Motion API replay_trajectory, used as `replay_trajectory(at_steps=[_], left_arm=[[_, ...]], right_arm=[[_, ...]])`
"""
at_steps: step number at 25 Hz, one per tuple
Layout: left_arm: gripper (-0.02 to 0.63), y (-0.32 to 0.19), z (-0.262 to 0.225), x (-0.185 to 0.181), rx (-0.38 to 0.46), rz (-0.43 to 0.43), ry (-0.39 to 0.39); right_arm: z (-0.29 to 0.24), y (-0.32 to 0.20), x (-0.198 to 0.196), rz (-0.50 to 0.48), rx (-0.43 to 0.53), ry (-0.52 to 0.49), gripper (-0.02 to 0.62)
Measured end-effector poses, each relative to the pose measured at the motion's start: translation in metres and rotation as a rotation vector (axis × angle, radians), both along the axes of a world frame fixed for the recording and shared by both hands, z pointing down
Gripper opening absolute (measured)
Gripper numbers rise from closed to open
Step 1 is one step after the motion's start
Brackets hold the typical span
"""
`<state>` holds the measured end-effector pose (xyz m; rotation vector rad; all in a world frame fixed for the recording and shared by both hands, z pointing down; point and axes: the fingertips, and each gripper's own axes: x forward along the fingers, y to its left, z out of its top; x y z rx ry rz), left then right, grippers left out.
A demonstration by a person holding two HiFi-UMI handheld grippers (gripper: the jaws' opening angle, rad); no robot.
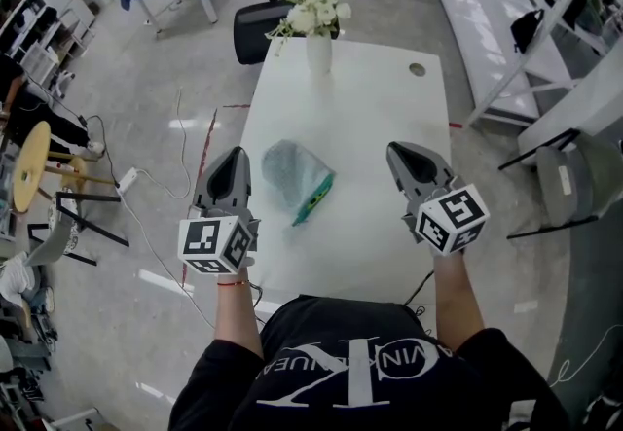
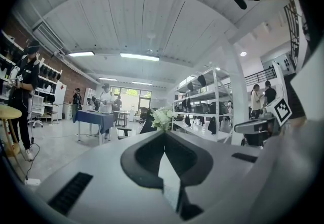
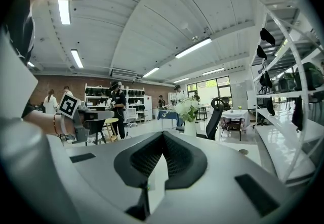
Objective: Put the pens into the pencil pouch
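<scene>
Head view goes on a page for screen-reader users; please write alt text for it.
From above, a person holds the left claw and right claw, both shut and empty, either side of a grey pencil pouch on a white table, a green pen lying at the pouch's edge. A vase of white flowers stands at the far end.

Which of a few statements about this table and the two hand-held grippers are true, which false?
The left gripper and right gripper are both shut and empty. True.
A grey mesh pencil pouch lies on the white table between them. True.
The right gripper holds the green pen. False: it lies on the table at the pouch's edge.
The white vase of white flowers has tipped over. False: it stands upright at the table's far end.
</scene>
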<state>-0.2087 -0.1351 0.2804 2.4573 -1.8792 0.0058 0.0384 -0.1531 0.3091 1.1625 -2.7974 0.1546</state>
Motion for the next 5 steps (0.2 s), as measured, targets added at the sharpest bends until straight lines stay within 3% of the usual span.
replay_trajectory(at_steps=[5], left_arm=[[0.005,0.0011,0.0019,-0.0034,-0.007,-0.005,0.009]], right_arm=[[0.0012,-0.0001,-0.0036,-0.01,-0.007,0.006,0.009]])
